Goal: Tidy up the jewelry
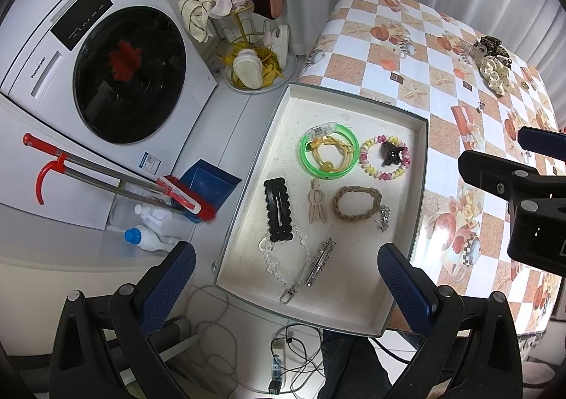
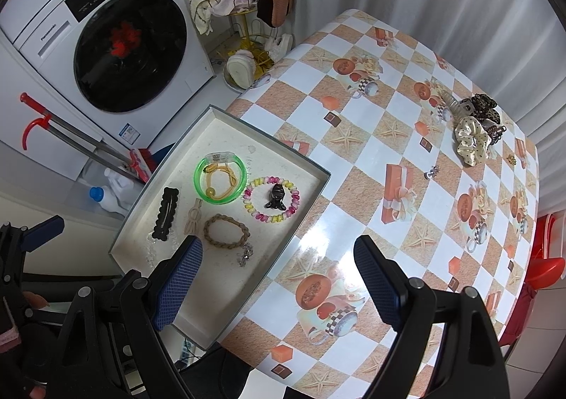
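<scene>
- Jewelry is laid out in a shallow white tray (image 1: pixel 417 165) that rests on the near left corner of the checkered table (image 2: pixel 371 158), overhanging its edge.
- A green bangle (image 1: pixel 328 151) is seen at the far end of the tray, with a yellow hair tie (image 1: pixel 330 153) inside it.
- A beaded bracelet (image 1: pixel 385 157) lies just beside the bangle, ringed around a black claw clip (image 1: pixel 390 153).
- A black snap clip (image 1: pixel 278 209), a beige clip (image 1: pixel 316 201) and a braided band (image 1: pixel 356 202) are lined up nearer.
- A scrunchie (image 2: pixel 472 140) and more clips are piled at the table's far side, well apart from the tray.
- The left gripper (image 1: pixel 286 273) is held released above the tray, nothing between its fingers.
- The right gripper (image 2: pixel 279 277) is spread wide over the tray's edge, empty.
</scene>
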{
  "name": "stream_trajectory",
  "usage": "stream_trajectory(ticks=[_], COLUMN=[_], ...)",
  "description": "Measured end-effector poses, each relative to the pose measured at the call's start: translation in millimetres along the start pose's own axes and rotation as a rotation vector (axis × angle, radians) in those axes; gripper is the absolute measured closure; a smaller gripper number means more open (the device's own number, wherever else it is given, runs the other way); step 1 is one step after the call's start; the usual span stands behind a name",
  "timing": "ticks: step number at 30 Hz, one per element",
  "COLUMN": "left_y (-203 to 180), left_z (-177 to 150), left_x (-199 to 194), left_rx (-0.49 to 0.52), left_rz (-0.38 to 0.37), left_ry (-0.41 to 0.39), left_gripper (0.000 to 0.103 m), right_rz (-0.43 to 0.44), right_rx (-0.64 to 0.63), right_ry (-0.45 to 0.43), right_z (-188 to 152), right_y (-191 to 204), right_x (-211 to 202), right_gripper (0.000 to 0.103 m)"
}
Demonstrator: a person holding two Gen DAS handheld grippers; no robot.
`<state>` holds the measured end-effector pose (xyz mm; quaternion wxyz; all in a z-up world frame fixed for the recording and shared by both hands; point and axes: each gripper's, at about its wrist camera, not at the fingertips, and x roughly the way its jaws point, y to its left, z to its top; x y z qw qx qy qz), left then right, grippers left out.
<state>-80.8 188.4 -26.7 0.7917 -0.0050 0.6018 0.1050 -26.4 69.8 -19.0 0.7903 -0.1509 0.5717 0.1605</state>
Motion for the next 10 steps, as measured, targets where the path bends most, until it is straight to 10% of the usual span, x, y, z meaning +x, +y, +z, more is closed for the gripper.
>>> stream_trajectory(ticks=[10], left_y=[-0.7], left_z=[-1.1], left_x=[-2.8], left_rx=[-0.002], left_rz=[0.014], left_ry=[-0.009], left_gripper=[0.0], right_rz=[0.001], right_rx=[0.003], right_ry=[-0.001], right_z=[-0.4], right_y=[0.0], right_x=[0.2], right_gripper=[0.014])
